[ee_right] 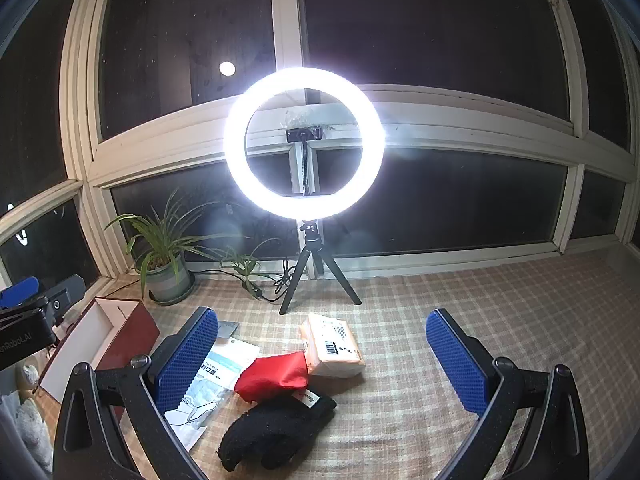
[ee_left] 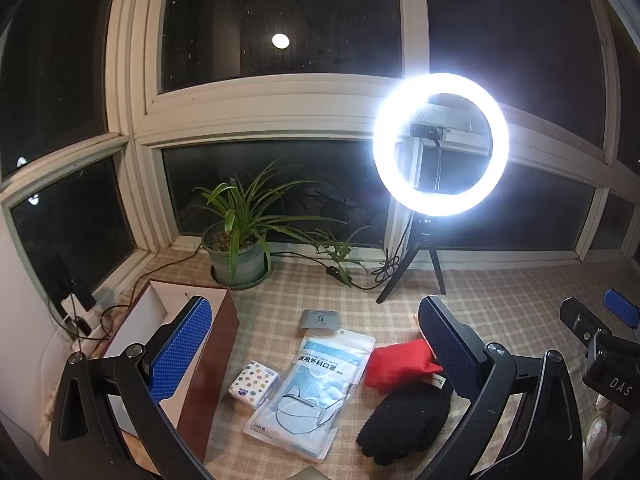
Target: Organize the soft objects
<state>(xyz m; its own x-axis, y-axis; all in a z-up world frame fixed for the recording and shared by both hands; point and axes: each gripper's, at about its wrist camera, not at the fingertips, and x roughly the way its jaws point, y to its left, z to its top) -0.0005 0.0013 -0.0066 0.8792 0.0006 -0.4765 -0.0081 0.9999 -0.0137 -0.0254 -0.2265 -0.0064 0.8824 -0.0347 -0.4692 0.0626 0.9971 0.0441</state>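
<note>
Left hand-held gripper (ee_left: pixel 316 344): blue-padded fingers spread wide, nothing between them, raised above the checked beige cloth-covered table (ee_left: pixel 500 312). Right hand-held gripper (ee_right: pixel 322 354): likewise wide apart and holding nothing.

Soft items lie clustered at the near centre of the table. The clear plastic packet of face masks (ee_left: pixel 312 392) lies flat, with the small white tissue pack with coloured dots (ee_left: pixel 254 382) just beside its left edge and a small grey pouch (ee_left: pixel 320 318) at its far end. The red fabric pouch (ee_left: pixel 396 364) sits to the right of the packet; the black knitted glove (ee_left: pixel 404 416) touches the pouch's near side.

The open brown cardboard box with white interior (ee_left: pixel 216 352) stands at the left, its right wall near the dotted tissue pack, its left side close to the window frame and trailing cables.

Beyond the cluster stand the green potted plant (ee_left: pixel 238 256) and the lit ring light on a black tripod (ee_left: pixel 440 140), both against the window. The table surface to the right of the glove is bare cloth up to the sill.

Right wrist view only: an orange-wrapped tissue pack with barcode (ee_right: pixel 334 346), touching the red pouch's far right side. Left wrist view only: the dotted tissue pack; in the right view the left finger covers that area.
</note>
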